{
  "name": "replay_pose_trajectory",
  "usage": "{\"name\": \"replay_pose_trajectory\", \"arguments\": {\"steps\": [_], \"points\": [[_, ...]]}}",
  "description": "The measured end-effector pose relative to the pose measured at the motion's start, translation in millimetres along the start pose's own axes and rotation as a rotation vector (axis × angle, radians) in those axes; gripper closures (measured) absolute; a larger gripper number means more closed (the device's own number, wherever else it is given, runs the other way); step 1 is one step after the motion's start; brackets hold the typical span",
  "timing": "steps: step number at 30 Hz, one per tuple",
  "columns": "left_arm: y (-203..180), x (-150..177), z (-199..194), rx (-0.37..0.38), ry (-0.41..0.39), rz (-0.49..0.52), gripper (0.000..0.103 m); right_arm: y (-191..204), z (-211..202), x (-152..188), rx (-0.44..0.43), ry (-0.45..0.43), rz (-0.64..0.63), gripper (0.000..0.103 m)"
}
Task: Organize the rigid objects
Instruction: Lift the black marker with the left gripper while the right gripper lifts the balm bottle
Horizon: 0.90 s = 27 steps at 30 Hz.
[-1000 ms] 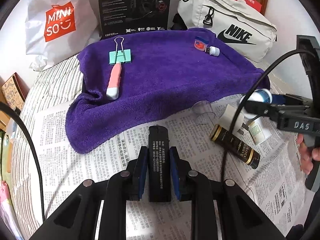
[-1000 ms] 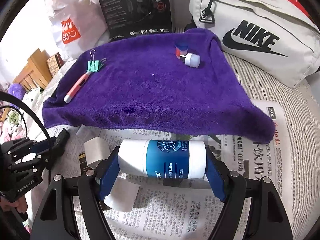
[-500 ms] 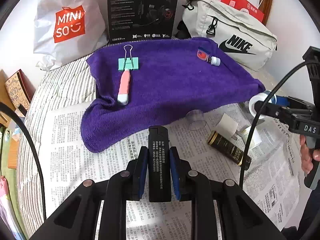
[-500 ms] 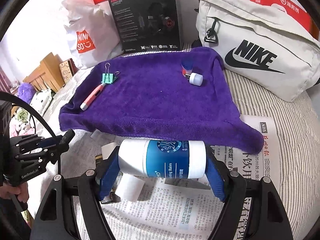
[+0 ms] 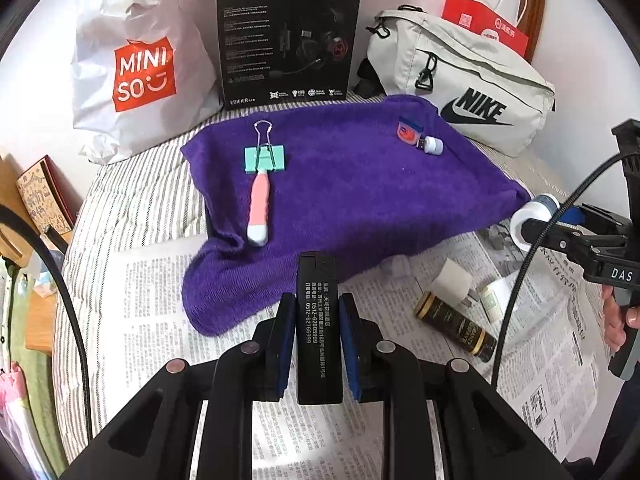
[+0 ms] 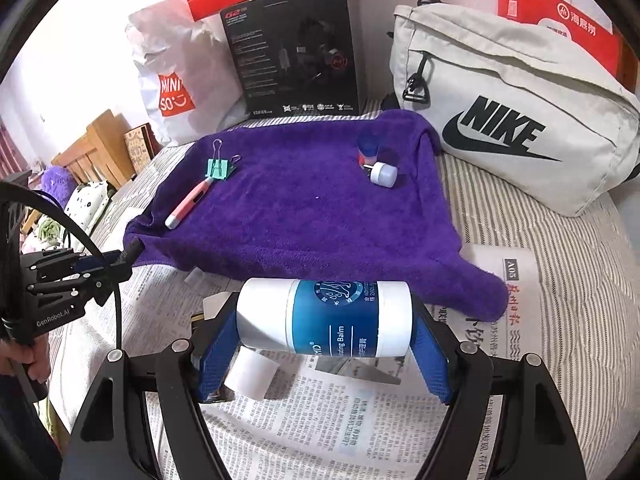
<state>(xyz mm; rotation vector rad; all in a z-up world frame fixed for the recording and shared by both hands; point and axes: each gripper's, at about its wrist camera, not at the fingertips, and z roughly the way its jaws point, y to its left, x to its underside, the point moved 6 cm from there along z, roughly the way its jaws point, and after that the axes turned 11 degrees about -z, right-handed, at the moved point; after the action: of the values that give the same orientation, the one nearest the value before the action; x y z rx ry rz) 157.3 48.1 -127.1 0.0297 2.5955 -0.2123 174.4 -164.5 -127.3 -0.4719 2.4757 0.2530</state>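
While left fingers [image 5: 285, 334] pinch the black lighter [image 5: 318, 328], right fingers [image 6: 218, 354] clamp the balm jar [image 6: 324, 318] crosswise.

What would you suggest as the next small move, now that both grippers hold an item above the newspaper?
Probably carry the black lighter in the left gripper forward onto the purple towel, whose middle is bare; the right gripper could follow with the balm jar.

right gripper [image 6: 325, 354] clamps a white-and-blue balm jar [image 6: 325, 318] sideways above newspaper [image 6: 320, 420]; purple towel [image 6: 304, 216] beyond holds a teal binder clip [image 6: 218, 169]
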Motion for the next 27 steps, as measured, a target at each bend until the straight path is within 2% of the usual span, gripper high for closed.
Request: {"name": "replay_pose_trajectory", "arguments": {"steps": [27], "points": [[7,-51,27,0.028,-0.018,-0.001,0.082,-25,23,-37,0.044,0.002,-0.04,0.025]]}}
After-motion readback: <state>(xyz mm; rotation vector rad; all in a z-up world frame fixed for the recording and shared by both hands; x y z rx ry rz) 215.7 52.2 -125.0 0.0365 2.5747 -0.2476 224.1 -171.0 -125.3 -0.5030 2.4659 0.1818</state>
